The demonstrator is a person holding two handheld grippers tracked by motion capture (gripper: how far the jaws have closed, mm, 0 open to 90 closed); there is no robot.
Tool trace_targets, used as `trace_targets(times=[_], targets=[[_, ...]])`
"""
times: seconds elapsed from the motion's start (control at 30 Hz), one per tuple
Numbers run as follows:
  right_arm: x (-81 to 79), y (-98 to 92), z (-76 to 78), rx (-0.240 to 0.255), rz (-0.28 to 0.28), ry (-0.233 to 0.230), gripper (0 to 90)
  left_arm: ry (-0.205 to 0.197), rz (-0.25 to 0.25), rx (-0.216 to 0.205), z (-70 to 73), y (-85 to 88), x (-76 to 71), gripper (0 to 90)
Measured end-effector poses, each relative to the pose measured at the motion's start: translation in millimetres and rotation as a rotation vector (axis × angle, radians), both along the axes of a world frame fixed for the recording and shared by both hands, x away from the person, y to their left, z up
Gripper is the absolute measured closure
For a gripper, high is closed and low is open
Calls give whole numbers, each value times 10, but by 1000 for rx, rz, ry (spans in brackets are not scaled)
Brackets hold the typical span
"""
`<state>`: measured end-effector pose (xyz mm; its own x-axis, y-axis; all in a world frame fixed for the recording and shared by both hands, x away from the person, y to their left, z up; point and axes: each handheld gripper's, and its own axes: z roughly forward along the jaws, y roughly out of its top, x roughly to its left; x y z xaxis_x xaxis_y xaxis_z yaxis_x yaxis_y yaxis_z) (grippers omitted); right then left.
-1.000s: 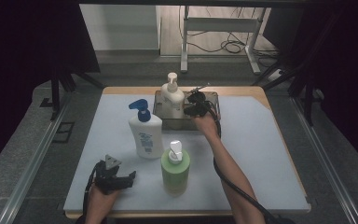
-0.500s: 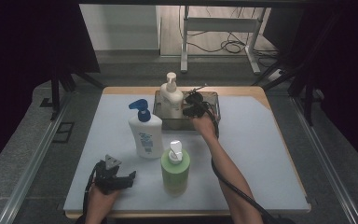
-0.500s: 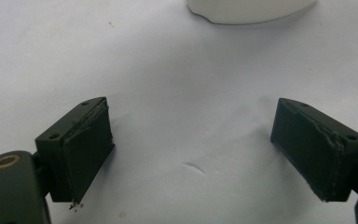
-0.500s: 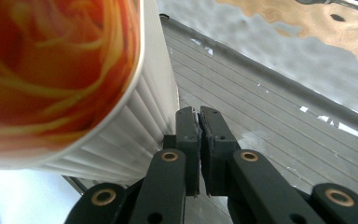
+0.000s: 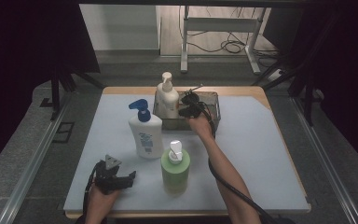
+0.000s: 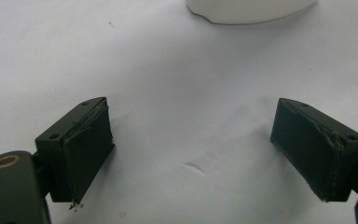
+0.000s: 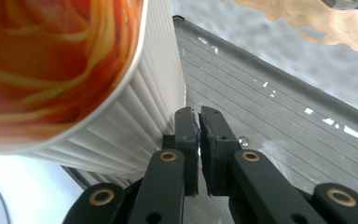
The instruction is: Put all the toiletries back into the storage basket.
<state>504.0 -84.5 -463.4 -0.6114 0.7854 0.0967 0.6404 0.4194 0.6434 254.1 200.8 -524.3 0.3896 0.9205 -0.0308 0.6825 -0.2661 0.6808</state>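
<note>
A metal tray (image 5: 213, 113) sits at the back of the white mat, with a cream pump bottle (image 5: 166, 98) standing at its left end. My right gripper (image 5: 186, 105) reaches into the tray beside that bottle. In the right gripper view its jaws (image 7: 198, 113) stand shut with nothing between them, just right of a white ribbed container (image 7: 135, 116) with an orange noodle picture on top, above the tray floor (image 7: 270, 107). My left gripper (image 5: 127, 178) rests near the mat's front left. Its jaws (image 6: 191, 135) stand open over bare mat.
A white bottle with a blue pump (image 5: 145, 135) stands mid-mat; its base (image 6: 247, 7) lies ahead of the left gripper. A green pump bottle (image 5: 175, 169) stands near the front, between my forearms. The wooden table edge (image 5: 279, 135) runs along the right.
</note>
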Motion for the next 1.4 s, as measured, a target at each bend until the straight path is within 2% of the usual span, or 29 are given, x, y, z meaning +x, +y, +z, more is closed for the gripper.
trace_targets(times=[0.63, 0.87, 1.4], targets=[[2, 197, 0, -5, 35, 1, 846, 0, 1, -1, 0, -1, 1, 121], [23, 198, -16, 8, 24, 15, 846, 0, 1, -1, 0, -1, 1, 121], [35, 211, -30, 1, 29, 27, 849, 1, 1, 0, 0, -2, 1, 121]])
